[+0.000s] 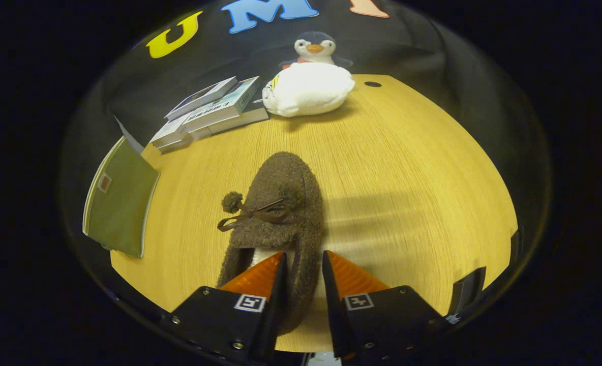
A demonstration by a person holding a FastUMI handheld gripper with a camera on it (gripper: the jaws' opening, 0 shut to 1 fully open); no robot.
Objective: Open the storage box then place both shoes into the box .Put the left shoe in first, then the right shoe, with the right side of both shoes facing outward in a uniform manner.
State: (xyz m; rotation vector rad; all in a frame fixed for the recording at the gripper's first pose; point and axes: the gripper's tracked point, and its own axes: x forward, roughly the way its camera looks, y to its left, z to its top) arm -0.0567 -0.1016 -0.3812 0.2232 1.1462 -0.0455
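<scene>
**A:** ok so what's the shoe (280,203) actually look like here?

**B:** fuzzy brown slipper-type thing, kinda boucle/woolly texture all over. There's a thin brown bow across the top with a little pompom (231,202) hanging off to one side. Pale lining peeks out at the opening. The toe points away from the camera, the heel end is down by the fingers.

**A:** and the gripper (303,264)?

**B:** the fingers are pinching the shoe's side wall near the heel. One finger (260,274) goes inside the opening, the other sits outside, and the fuzzy rim runs right through the narrow gap between them. So closed on the shoe, not spread.

**A:** where's it sitting?

**B:** over the wooden table (408,168), roughly mid-table. Can't tell if the sole is touching the surface or lifted a bit.

**A:** anything else around?

**B:** beyond the shoe at the far edge there's a stack of books (212,109), and just beside them a white plush lump (308,89) with a penguin toy (315,48) behind it. Off to one side of the shoe, a green flat folder-like thing (120,203) hangs over the table edge. Small dark hole (372,84) in the tabletop near the plush. Nothing sits right by the shoe; all of that is well apart from it.
</scene>
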